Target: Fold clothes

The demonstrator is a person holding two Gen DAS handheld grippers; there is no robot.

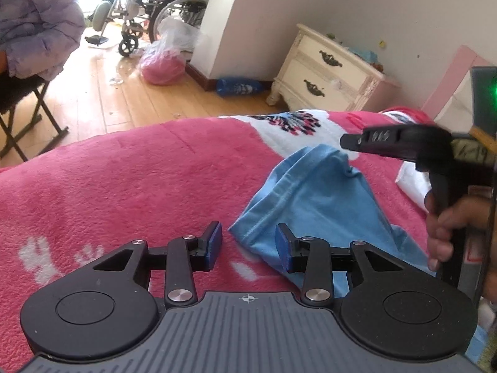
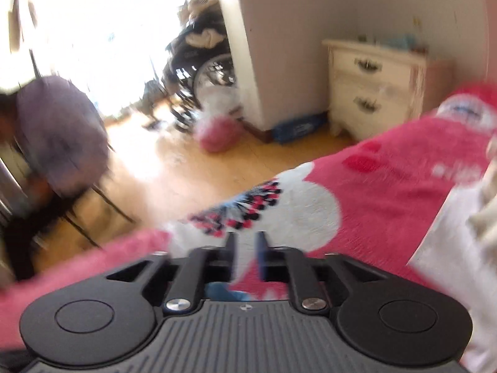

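The blanket [image 1: 130,174] over the bed is a thick, fuzzy pink fleece with white patches, while the blue garment [image 1: 313,205] lying on it is thin, smooth knit cloth with stitched hems. The left gripper [image 1: 248,242] is matt black plastic with shiny metal rivets and blue rubbery-looking pads on its fingers [image 1: 214,242]. The floor [image 1: 130,93] is glossy yellow wood, and the nightstand [image 1: 323,71] is cream-painted wood, worn, with dark metal handles.

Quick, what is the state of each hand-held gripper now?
Left hand-held gripper: open, holding nothing, blue garment beside it.
Right hand-held gripper: open, empty.
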